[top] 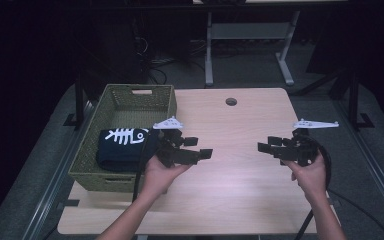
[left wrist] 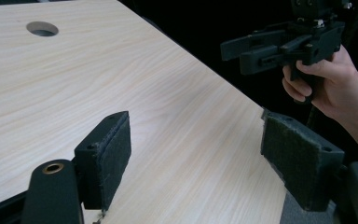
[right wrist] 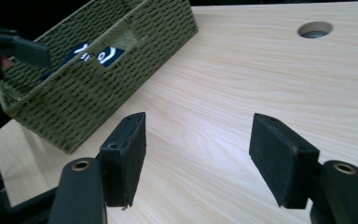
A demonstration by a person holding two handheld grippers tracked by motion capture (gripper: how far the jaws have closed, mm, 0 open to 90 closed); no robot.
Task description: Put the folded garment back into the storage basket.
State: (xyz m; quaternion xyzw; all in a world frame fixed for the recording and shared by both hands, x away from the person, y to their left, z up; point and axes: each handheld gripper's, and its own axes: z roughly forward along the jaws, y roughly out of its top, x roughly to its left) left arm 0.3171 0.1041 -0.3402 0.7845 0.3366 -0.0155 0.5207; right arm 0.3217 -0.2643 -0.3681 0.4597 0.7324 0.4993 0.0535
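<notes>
The dark blue folded cloth with a white fish bone [top: 122,147] lay in the green woven basket [top: 111,109], at nine o'clock of the nearer left tongs [top: 198,148]. Both tongs, left and right [top: 267,145], were open and empty.

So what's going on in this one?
A person holds a two-jaw gripper in each hand above a light wooden table. The left gripper and the right gripper face each other over the bare middle, both open with nothing between their pads. At the table's left sits a green woven basket holding a folded dark cloth with a white fish-skeleton print. Neither gripper touches the basket or the cloth.
</notes>
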